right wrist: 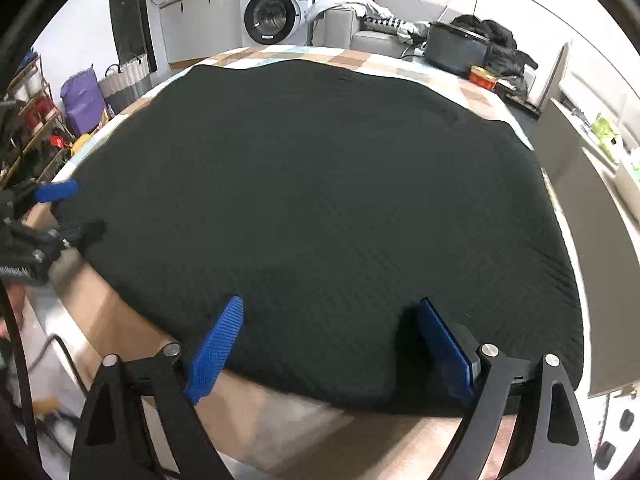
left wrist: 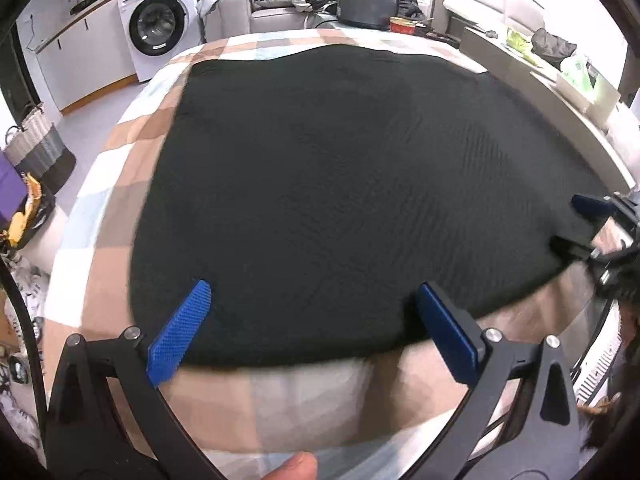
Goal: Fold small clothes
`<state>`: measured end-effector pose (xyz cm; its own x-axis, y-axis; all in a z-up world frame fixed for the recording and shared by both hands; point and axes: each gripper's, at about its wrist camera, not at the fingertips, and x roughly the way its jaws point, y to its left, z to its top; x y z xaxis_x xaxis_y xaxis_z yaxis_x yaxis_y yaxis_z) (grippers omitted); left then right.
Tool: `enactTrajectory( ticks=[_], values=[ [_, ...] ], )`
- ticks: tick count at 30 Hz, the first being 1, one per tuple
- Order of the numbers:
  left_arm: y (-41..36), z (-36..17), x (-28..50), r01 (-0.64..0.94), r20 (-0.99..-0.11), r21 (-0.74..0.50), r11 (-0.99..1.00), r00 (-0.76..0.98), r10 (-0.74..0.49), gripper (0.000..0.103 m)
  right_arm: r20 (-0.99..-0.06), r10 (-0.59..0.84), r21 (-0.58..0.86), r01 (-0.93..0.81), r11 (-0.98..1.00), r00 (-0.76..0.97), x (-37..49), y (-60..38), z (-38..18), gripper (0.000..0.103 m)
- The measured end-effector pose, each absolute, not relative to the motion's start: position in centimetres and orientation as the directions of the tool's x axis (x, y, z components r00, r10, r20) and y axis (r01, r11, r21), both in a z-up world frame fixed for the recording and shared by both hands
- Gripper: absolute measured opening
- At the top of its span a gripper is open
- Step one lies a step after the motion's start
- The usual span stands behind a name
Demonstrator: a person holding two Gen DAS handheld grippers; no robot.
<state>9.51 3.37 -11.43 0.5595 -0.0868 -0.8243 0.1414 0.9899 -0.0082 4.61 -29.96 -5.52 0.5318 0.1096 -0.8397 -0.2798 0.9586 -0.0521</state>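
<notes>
My left gripper point(left wrist: 314, 318) has its blue fingers point(left wrist: 180, 334) spread wide with nothing between them, poised over the near edge of the black cloth point(left wrist: 340, 184). My right gripper point(right wrist: 332, 334) is the same: fingers point(right wrist: 216, 350) wide apart, empty, hanging over that same near hem further along. The cloth lies spread flat and nearly smooth on the checked table cover point(left wrist: 132, 152), filling most of it, its near edge just short of the table's front. I judge it a soft knit, light and limp, with a faint ribbed weave; it should drape and sag as soon as I lift it, and may drag on the cover. I would pinch the near hem at its two corners, one per gripper, and carry it over towards the far edge. Behind stand a washing machine point(left wrist: 160, 26) and a sofa point(right wrist: 376, 36) piled with clothes.
</notes>
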Motion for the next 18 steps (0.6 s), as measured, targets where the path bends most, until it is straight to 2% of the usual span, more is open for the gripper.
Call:
enactTrajectory(
  ticks=[3,6,10,14,18],
  values=[
    [4.4,-11.5,8.3,0.117,-0.827,0.017,0.993,0.56,-0.052,0.102,-0.84,0.137,0.003,-0.248,0.969,0.525,3.4,-32.5,-5.4,0.089],
    [5.6,-11.0,7.4,0.085,-0.837,0.0,0.996,0.545,-0.047,0.102,-0.844,0.082,-0.053,-0.234,0.971,0.53,2.5,-33.3,-5.1,0.089],
    [10.2,-10.1,7.0,-0.03,-0.838,-0.172,0.985,0.53,-0.13,0.102,-0.839,0.048,-0.086,-0.219,0.972,0.542,2.3,-33.7,-4.5,0.09],
    [15.1,-9.1,6.0,-0.188,-0.805,-0.353,0.917,0.56,-0.195,0.1,-0.831,0.075,-0.057,-0.218,0.974,0.552,2.5,-33.9,-3.8,0.09],
    [17.7,-9.8,5.6,-0.233,-0.737,-0.579,0.781,0.559,-0.38,0.073,-0.824,0.097,-0.022,-0.203,0.979,0.558,2.3,-33.9,-2.9,0.09]
  ],
)
